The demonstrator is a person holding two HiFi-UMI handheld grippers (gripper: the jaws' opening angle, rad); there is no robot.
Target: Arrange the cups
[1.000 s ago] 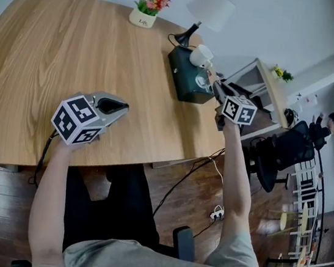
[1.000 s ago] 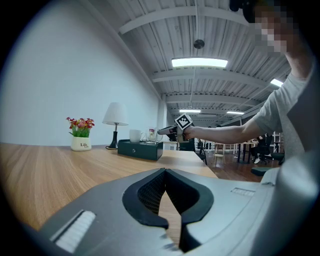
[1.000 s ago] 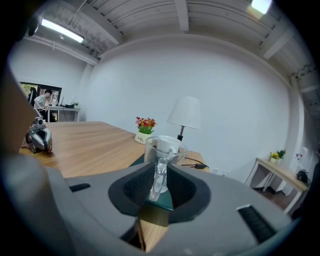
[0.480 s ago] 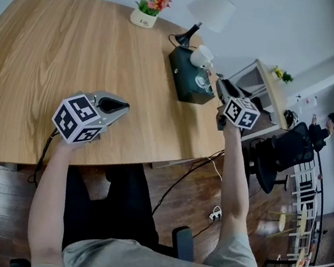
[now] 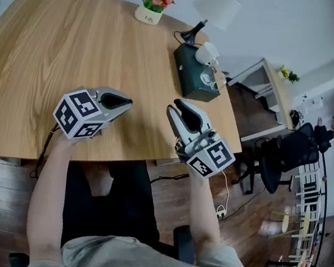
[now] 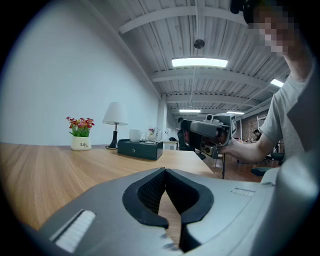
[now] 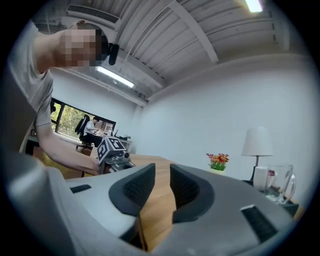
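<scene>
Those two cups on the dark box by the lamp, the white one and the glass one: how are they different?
The white cup is opaque; the glass cup is see-through and has a red mark on it. The white cup stands at the lamp end of the dark box; the glass cup stands nearer the person. Both stand upright on the box, side by side.
</scene>
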